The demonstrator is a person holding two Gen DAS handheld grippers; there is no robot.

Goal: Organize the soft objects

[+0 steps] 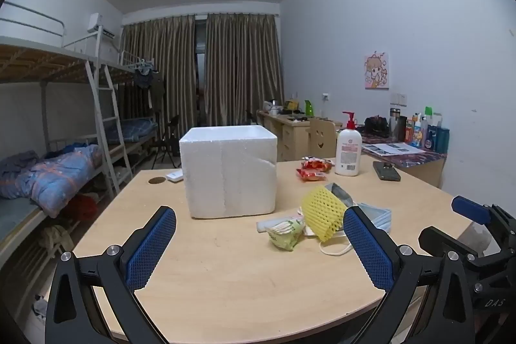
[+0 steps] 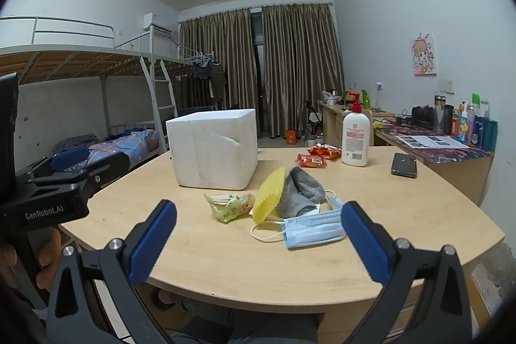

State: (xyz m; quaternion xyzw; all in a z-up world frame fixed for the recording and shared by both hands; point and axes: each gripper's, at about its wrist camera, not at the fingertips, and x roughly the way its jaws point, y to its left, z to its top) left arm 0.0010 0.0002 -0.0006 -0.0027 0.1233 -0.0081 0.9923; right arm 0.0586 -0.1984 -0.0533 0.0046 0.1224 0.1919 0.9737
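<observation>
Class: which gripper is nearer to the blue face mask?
Right. The right gripper sits just before the blue face mask, its pad beside it. The left gripper sits further left, facing the foam box.

The left gripper (image 1: 259,242) is hovering over the table (image 1: 225,279) with jaws standing wide apart. A white foam box (image 1: 229,171) is sitting ahead. A yellow foam net (image 1: 322,211), green packet (image 1: 287,232) and blue mask (image 1: 380,215) are lying clustered to its right.

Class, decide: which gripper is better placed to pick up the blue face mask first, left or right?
Right. The right gripper is open with the face mask just ahead between its fingers; from the left gripper it lies off right, partly hidden.
</observation>
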